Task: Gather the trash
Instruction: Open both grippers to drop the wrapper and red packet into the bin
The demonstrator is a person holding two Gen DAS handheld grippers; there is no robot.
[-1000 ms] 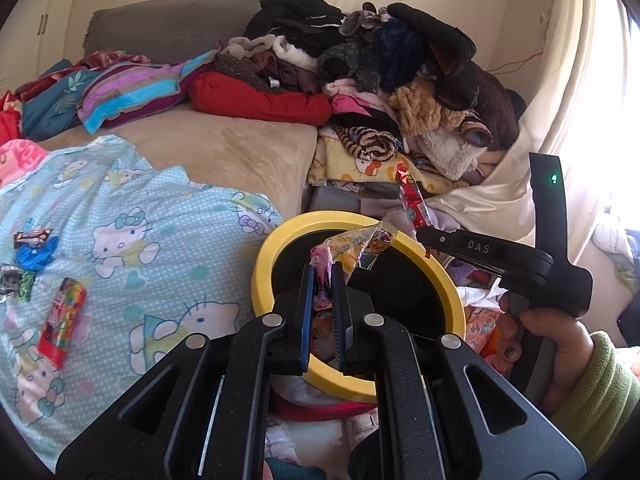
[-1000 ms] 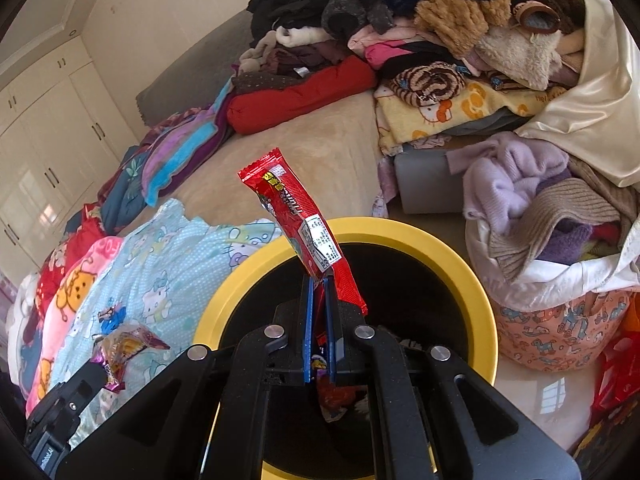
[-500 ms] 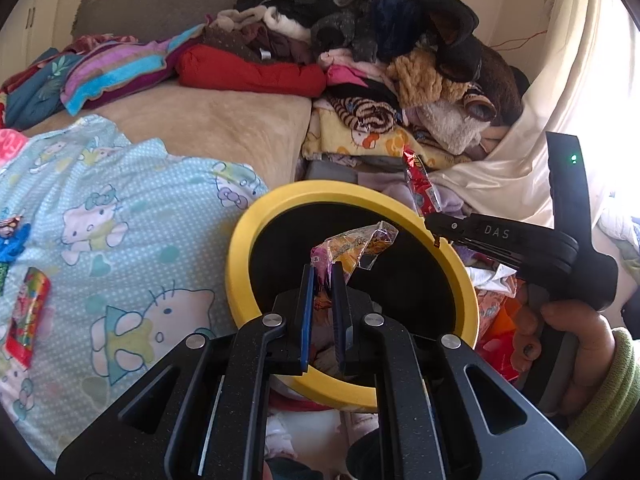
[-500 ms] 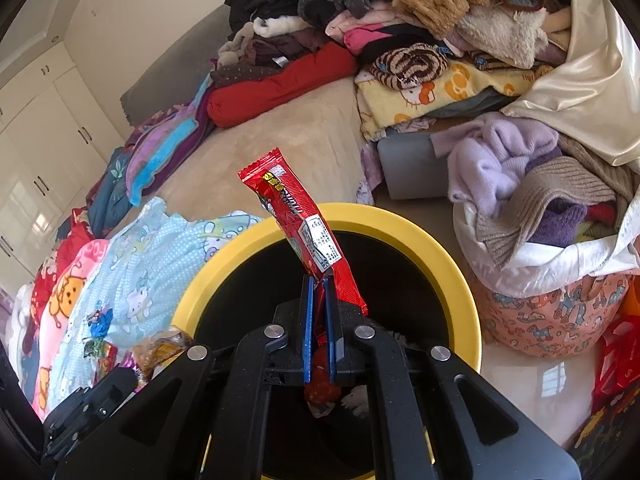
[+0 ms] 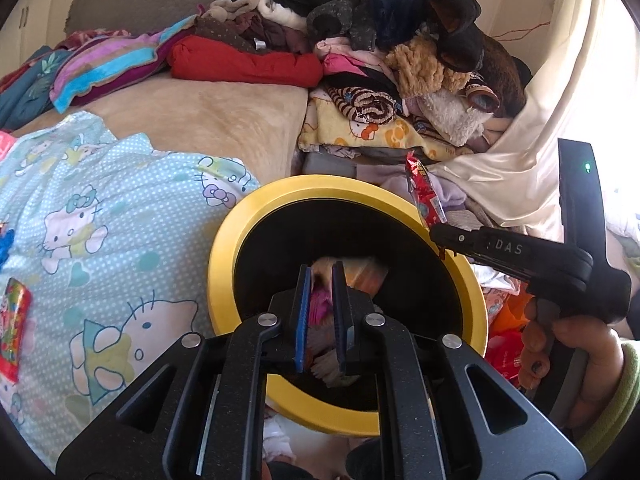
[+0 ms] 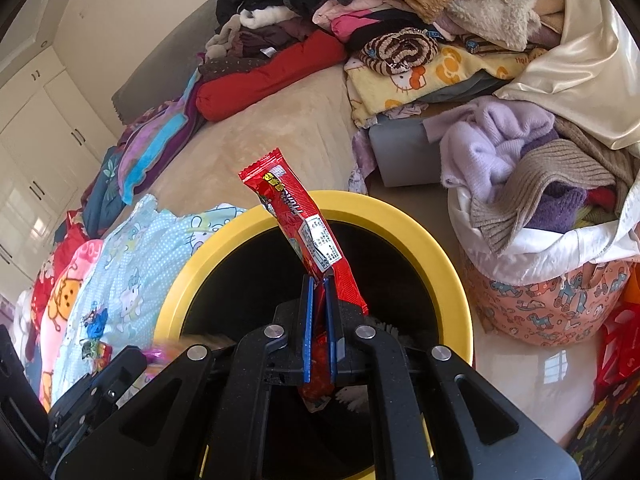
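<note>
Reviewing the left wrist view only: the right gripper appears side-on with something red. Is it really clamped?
Observer: Yes, the right wrist view shows the right gripper shut on a red wrapper.
Operator: Is it over the bin?
Observer: Its lower end hangs below the fingers, inside the yellow-rimmed bin opening.
Operator: What's right of the bin?
Observer: A pink patterned basket heaped with clothes.

Hello Kitty sheet (image 5: 100,216) lay over beige bed (image 5: 224,120). Clothes pile (image 5: 384,40) sat behind it. Red roll (image 6: 272,76) beside pile. Laundry basket (image 6: 552,304) held sweaters (image 6: 496,140). White cupboards (image 6: 36,128) at left.
</note>
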